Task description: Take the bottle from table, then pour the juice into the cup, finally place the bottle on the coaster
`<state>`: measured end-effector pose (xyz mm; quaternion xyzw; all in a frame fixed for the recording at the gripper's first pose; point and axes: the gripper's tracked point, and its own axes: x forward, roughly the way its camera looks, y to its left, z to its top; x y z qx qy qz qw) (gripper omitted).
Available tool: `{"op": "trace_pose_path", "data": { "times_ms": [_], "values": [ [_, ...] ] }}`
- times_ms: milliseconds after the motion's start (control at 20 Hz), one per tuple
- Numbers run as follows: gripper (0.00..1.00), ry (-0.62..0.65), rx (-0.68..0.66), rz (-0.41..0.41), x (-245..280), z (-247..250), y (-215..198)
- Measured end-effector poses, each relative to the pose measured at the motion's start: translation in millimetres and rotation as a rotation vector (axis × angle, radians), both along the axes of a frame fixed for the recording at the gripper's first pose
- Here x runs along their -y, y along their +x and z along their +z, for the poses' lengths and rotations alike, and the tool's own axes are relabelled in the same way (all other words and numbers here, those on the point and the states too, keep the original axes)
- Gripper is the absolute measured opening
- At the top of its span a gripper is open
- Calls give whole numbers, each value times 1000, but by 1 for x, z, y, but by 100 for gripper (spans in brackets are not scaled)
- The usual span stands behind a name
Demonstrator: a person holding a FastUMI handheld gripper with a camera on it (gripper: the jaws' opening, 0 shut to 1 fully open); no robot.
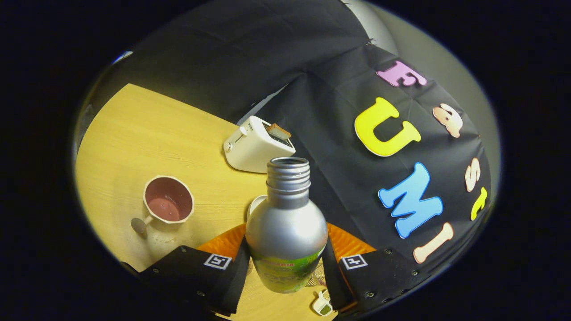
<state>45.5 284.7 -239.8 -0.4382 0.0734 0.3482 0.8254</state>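
Note:
A silver metal bottle point(286, 223) with an open threaded neck and a green label stands between my two fingers, which press on its sides. My gripper point(285, 267) is shut on it and holds it above the wooden table point(147, 133), tilted with the whole view. A pink cup point(168, 199) with a handle sits on the table to the left of the bottle, apart from it, its mouth open and pink inside. An orange round piece point(343, 243), maybe the coaster, shows behind the bottle's body, partly hidden by it.
A white toaster point(256, 143) with a slice of bread in its slot stands beyond the bottle near the black cloth wall. A small white rim point(255, 206) peeks out just left of the bottle. A small white object point(322, 305) lies below the bottle.

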Motion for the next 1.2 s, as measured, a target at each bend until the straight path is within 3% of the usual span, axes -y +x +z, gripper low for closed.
{"op": "trace_pose_path", "data": {
  "times_ms": [850,1000,1200],
  "values": [
    [74,745,-510,-299,41,-2,22],
    [74,785,-496,-337,51,4,39],
    [74,777,-485,-331,40,-1,46]
  ]
}}
